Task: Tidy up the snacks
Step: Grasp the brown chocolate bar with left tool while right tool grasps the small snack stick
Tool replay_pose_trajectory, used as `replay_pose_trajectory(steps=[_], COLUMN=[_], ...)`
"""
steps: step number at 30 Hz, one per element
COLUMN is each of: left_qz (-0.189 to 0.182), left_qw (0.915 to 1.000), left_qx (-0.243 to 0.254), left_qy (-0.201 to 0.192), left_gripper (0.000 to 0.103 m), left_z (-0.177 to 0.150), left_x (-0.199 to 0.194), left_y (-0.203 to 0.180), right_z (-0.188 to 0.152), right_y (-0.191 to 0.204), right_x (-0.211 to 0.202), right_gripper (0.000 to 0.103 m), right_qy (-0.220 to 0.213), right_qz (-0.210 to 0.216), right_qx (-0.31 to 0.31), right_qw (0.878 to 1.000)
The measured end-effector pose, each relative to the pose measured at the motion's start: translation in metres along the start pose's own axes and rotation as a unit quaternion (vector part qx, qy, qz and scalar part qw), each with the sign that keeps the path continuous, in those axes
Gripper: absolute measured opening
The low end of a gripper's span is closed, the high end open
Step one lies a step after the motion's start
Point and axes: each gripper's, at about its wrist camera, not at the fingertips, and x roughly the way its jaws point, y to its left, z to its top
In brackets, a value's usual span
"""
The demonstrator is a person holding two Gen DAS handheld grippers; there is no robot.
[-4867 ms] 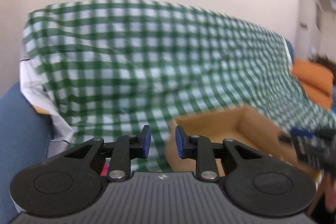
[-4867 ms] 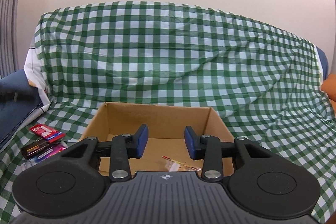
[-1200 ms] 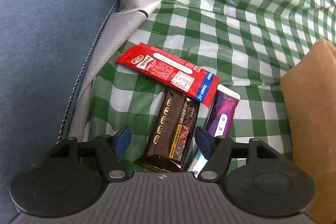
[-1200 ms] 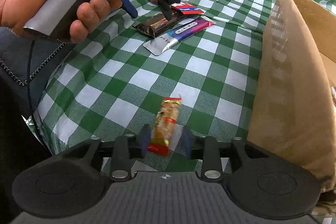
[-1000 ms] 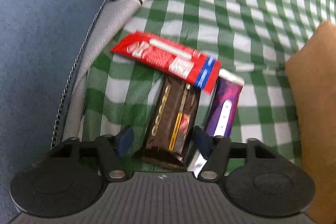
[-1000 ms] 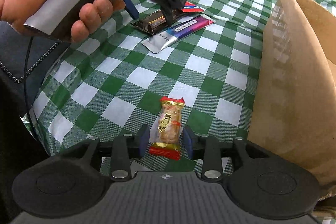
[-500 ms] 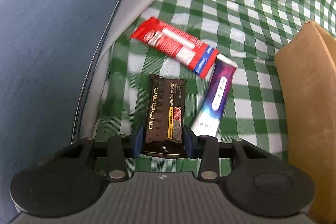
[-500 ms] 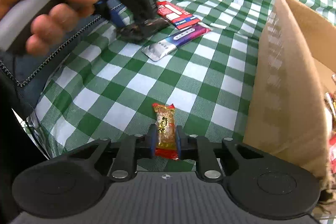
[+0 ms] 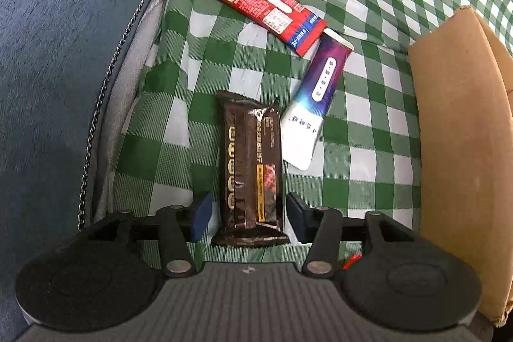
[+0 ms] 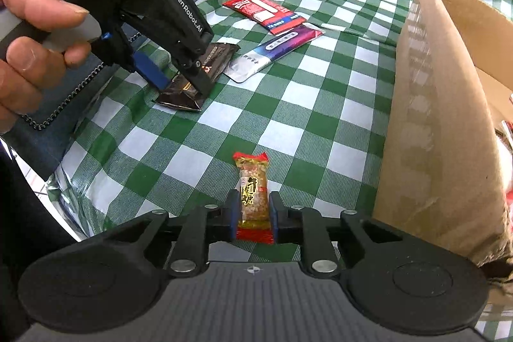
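Observation:
A dark brown bar (image 9: 250, 156) lies on the green checked cloth between the fingers of my left gripper (image 9: 248, 220). Its jaws are opening, with a gap on each side of the bar. The right wrist view shows the same left gripper (image 10: 181, 88) pointing down over the brown bar (image 10: 214, 60). Beyond lie a red packet (image 9: 259, 8) and a purple-and-white packet (image 9: 317, 92). My right gripper (image 10: 253, 213) has its pads pressed on a small gold-and-red candy (image 10: 253, 188); its jaws are easing open slightly.
A cardboard box (image 10: 442, 117) stands open on the right, with snacks showing inside at the frame edge. A blue cushion (image 9: 64, 53) with a zip borders the cloth on the left. A person's hand (image 10: 25, 21) holds the left gripper.
The left gripper closed on the brown bar, drew it out from under the red packet, then opened its jaws again. The right gripper's jaws closed onto the candy.

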Motion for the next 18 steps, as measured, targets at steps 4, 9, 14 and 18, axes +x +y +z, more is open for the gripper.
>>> replay_pose_trajectory(steps=[4,9,14,18], left_qz=[0.006,0.017,0.028,0.035], left_qw=[1.0000,0.9996,0.9994,0.9992], left_qx=[-0.003,-0.017,-0.016,-0.010], left_qy=[-0.005,-0.013,-0.016,-0.017], left_gripper=[0.060,0.064,0.065,0.065], left_z=[0.007,0.016,0.022,0.023], left_x=[0.006,0.012,0.017,0.019], left_y=[-0.004,-0.006,-0.011,-0.014], right_z=[-0.002,-0.001,-0.002,-0.003], right_y=[0.002,0.002,0.003,0.004], right_x=[0.004,0.006,0.005,0.004], right_gripper=[0.027,0.027,0.028,0.028], right_qy=[0.009,0.008,0.006,0.005], right_qz=[-0.001,-0.001,-0.001,-0.001], right_qx=[-0.009,-0.014,-0.022,-0.026], right_qw=[1.000,1.000,1.000,1.000])
